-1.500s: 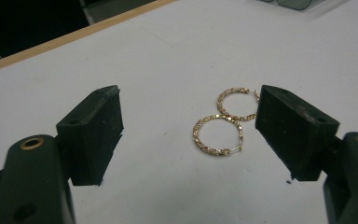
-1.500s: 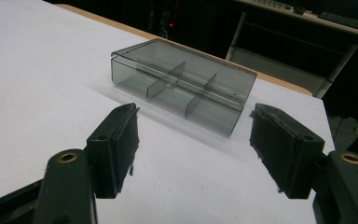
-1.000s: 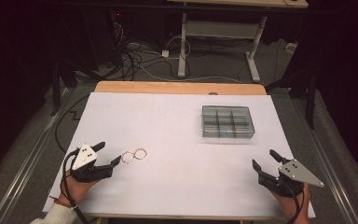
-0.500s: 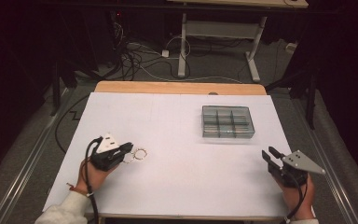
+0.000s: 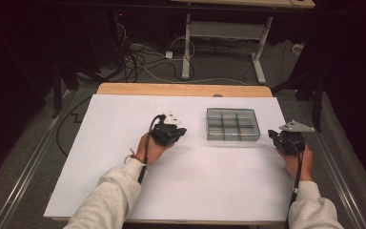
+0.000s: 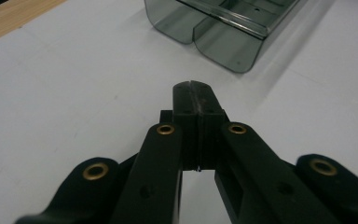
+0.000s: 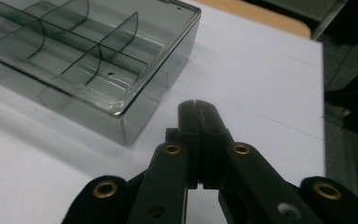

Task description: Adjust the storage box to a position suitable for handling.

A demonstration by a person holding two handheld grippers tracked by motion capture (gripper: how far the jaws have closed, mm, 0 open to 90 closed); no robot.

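Observation:
A clear smoky plastic box (image 5: 232,139) with several empty compartments sits on the white sheet, right of centre. My left gripper (image 5: 181,131) is just left of the box, pointing at it. Its jaws are pressed shut with nothing visible between them (image 6: 193,87), and the box's near corner (image 6: 216,46) lies a short way ahead. My right gripper (image 5: 271,135) is close to the box's right side, shut and empty (image 7: 196,105). The box corner (image 7: 137,123) lies just to the left of its tips.
The white sheet (image 5: 195,191) covers the table, with a strip of wooden edge (image 5: 181,89) at the far side. Beyond the table are a floor with tangled cables (image 5: 138,57) and a desk frame (image 5: 224,33). Both sleeved forearms come in from the bottom.
My left gripper has moved right and forward, from near two small rings at the left to beside the box. The rings are out of sight now. My right gripper has moved forward toward the box.

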